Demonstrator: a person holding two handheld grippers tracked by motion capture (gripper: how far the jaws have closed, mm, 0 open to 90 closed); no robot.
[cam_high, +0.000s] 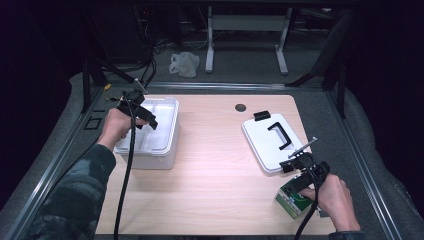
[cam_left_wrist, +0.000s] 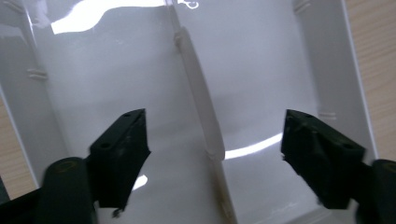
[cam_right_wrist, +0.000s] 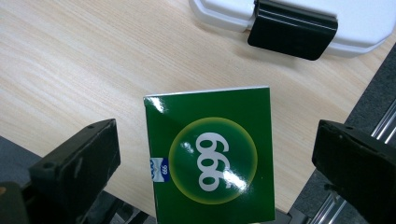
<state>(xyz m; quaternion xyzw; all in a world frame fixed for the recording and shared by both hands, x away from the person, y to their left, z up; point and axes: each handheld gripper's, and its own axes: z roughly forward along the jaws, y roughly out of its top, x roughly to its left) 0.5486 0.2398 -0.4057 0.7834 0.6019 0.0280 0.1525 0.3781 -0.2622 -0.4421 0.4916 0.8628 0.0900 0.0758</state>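
Jaws on both grippers are spread wide with nothing clamped between them, so no grab has happened yet.

High view first: the left gripper (cam_high: 134, 102) hangs over the open white bin (cam_high: 167, 145) at the far left of the table (cam_high: 215, 170), pointing down into it. The right gripper (cam_high: 306, 165) is at the near right corner, sitting right over the green box (cam_high: 292, 197), with the person's right hand (cam_high: 334, 197) behind it. The bin's white lid (cam_high: 272, 142) lies flat just beyond that, black handle up. The right hand is clearly the closer one to the box; the left is well apart from it, way across the table.

Left gripper view: its two black jaws stand far apart above the bin's inside (cam_left_wrist: 261, 70), and a pale divider rib (cam_left_wrist: 201, 98) runs up the middle between them. Looks empty in there, though glare washes out part of the floor, so I wouldn't swear to it.

Right gripper view: the green box (cam_right_wrist: 212, 163) with the "999" badge sits dead centre between the open jaws, gaps on both sides, not touching either pad as far as I can see. Its sides run straight away from the camera, so the jaws already face the two side edges. I'd say the move is just to drop a bit and close. The lid's black latch (cam_right_wrist: 292, 29) is off ahead, near the box.
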